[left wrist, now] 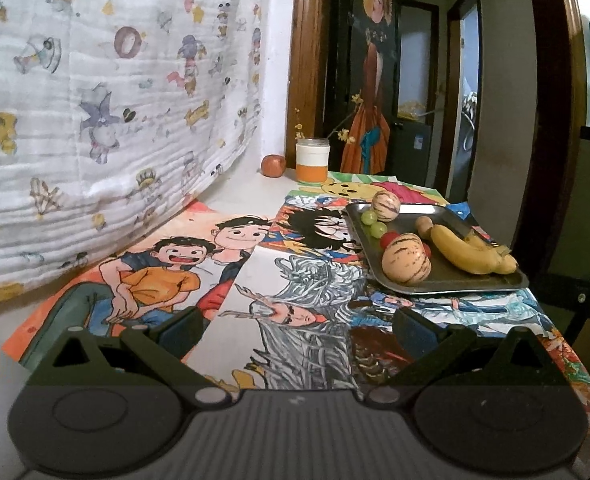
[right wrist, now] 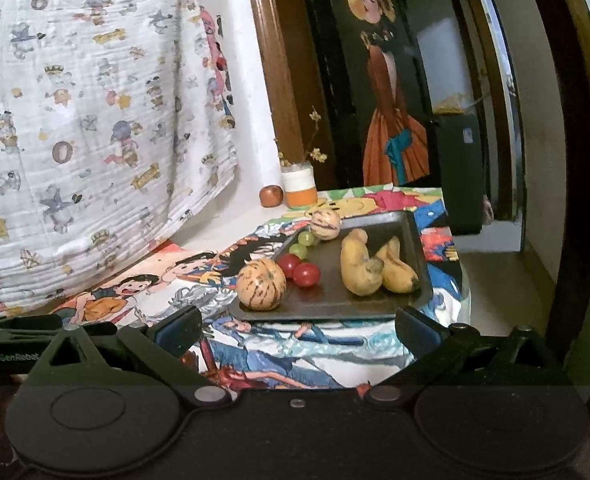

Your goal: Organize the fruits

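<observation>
A metal tray (left wrist: 467,285) (right wrist: 335,310) lies at the table's right side. It holds two striped pale melons (left wrist: 406,257) (right wrist: 261,285), a second one (left wrist: 385,205) (right wrist: 325,222) at the far rim, green grapes (left wrist: 379,228) (right wrist: 299,249), red cherry tomatoes (left wrist: 389,239) (right wrist: 306,274) and yellow bananas (left wrist: 465,252) (right wrist: 361,267). A reddish apple (left wrist: 273,165) (right wrist: 271,195) sits off the tray by the back wall. My left gripper (left wrist: 295,328) is open, low over the painted sheets, left of the tray. My right gripper (right wrist: 297,330) is open just before the tray's near edge. Both hold nothing.
A white and orange jar (left wrist: 312,159) (right wrist: 299,186) with dried flowers stands beside the apple. Colourful drawings (left wrist: 167,264) cover the table. A patterned cloth (left wrist: 95,100) hangs on the left wall. A doorway and a dark framed painting (left wrist: 369,80) lie beyond the table's far edge.
</observation>
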The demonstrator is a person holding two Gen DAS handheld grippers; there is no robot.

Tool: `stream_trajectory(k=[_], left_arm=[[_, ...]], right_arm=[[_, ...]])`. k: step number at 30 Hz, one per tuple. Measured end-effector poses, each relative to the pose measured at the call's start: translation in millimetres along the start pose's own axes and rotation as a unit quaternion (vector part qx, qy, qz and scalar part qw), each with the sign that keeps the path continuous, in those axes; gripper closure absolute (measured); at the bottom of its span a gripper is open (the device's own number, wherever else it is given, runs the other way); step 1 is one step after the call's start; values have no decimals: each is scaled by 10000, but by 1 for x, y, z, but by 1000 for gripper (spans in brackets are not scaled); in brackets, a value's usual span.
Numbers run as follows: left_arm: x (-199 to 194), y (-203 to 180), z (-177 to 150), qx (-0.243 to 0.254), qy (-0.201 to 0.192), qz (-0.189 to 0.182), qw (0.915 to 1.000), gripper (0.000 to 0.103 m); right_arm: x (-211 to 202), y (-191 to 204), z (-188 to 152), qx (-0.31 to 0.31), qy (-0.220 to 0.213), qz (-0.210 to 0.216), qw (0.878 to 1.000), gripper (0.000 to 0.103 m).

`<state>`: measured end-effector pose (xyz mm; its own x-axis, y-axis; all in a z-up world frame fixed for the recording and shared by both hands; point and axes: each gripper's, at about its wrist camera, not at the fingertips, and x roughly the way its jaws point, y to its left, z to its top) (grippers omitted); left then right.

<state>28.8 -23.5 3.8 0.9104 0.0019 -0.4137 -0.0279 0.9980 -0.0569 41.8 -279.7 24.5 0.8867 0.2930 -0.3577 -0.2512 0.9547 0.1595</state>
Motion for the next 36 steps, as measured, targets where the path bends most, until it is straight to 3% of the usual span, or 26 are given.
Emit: stream_trajectory(k=[12,36], left_arm=[[-10,1,-9,146,62,44,9999,0],[-14,16,-21,-225,45,-21,9997,0]], right_arm=[[-4,8,-6,-253,117,149,9995,0],[-4,13,-17,-488,-100,-23,9988,0]])
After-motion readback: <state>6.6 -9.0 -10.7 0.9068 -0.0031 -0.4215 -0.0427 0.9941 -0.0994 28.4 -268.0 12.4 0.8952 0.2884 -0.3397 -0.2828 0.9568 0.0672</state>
